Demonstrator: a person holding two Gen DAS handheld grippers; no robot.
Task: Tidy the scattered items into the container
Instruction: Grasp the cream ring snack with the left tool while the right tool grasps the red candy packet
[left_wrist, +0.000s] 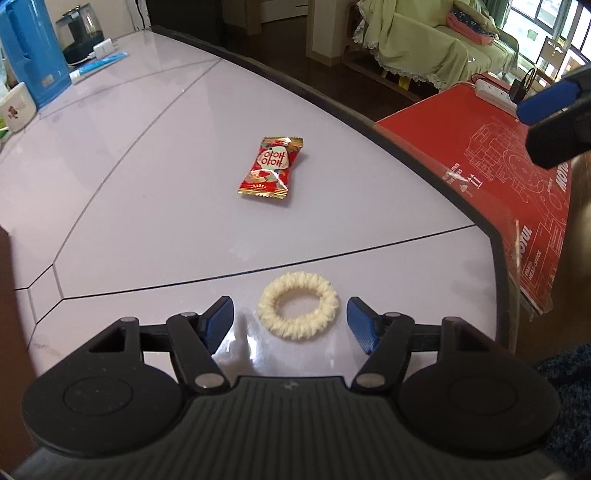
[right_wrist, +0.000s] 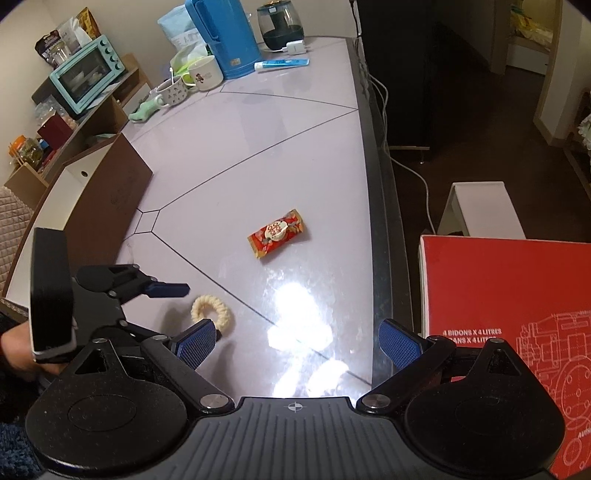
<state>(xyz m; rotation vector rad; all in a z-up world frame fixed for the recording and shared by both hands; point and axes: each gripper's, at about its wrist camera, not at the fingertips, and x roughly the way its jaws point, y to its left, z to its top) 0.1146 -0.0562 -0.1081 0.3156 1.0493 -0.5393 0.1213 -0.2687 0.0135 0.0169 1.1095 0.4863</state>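
Note:
A cream knitted hair scrunchie (left_wrist: 298, 310) lies flat on the pale glossy table (left_wrist: 147, 184), between the blue pads of my left gripper (left_wrist: 291, 322). The jaws are open and stand clear of it on both sides. A red snack packet (left_wrist: 271, 166) lies farther out on the table. In the right wrist view my right gripper (right_wrist: 297, 345) hovers open with nothing between its pads; the scrunchie (right_wrist: 216, 312) is just left of it and the packet (right_wrist: 279, 232) is ahead. A brown cardboard box (right_wrist: 110, 184) with a white inside stands at the left.
A red printed carton (right_wrist: 498, 295) sits beyond the table's right edge. At the far end stand a blue jug (right_wrist: 225, 37), mugs (right_wrist: 205, 75), a toothpaste tube (right_wrist: 280, 64) and a dark glass appliance (right_wrist: 279, 26). A hand (right_wrist: 14, 347) holds the left tool.

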